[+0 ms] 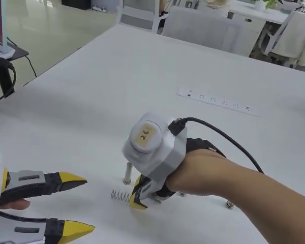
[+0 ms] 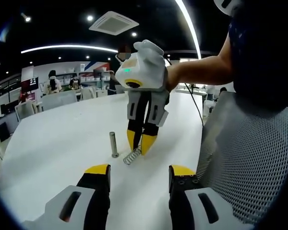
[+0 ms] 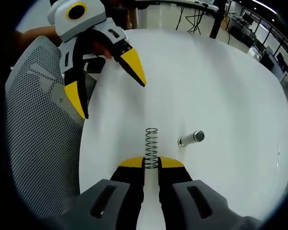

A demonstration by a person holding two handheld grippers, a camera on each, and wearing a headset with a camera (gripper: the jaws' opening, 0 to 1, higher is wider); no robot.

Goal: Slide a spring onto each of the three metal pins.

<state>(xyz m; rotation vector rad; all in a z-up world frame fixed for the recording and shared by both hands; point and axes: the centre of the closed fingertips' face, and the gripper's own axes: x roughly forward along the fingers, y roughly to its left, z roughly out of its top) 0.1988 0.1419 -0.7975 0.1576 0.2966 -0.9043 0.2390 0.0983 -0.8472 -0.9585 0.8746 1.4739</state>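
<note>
Head view: the right claw (image 1: 138,201), carried by a hand (image 1: 201,170), points down at the white table (image 1: 91,96) and is grasping one end of a spring (image 1: 120,195). The rest of the spring extends sideways over the table surface. One metal pin (image 1: 127,173) stands upright just beside the spring, apart from it. The left claw (image 1: 87,205) sits at the lower left, released, with its yellow tips spread and nothing between them. A black cable (image 1: 229,140) runs from the right claw across the forearm. A power strip (image 1: 216,100) lies farther back on the table. Left gripper view: the left claw (image 2: 140,169) is released, jaws wide apart, aimed at the work. Ahead, the right claw (image 2: 140,142) reaches down and pinches the upper end of the spring (image 2: 131,155), which slants with its lower end on the table (image 2: 48,158). The pin (image 2: 114,144) stands upright just beside it. A mesh chair (image 2: 245,158) occupies the right side. Right gripper view: the right claw (image 3: 151,163) is clenched on the near end of the spring (image 3: 151,143), which projects forward between the jaws. The pin (image 3: 191,139) is near the spring, not touching. The left claw (image 3: 105,85) is released at the upper left.
</note>
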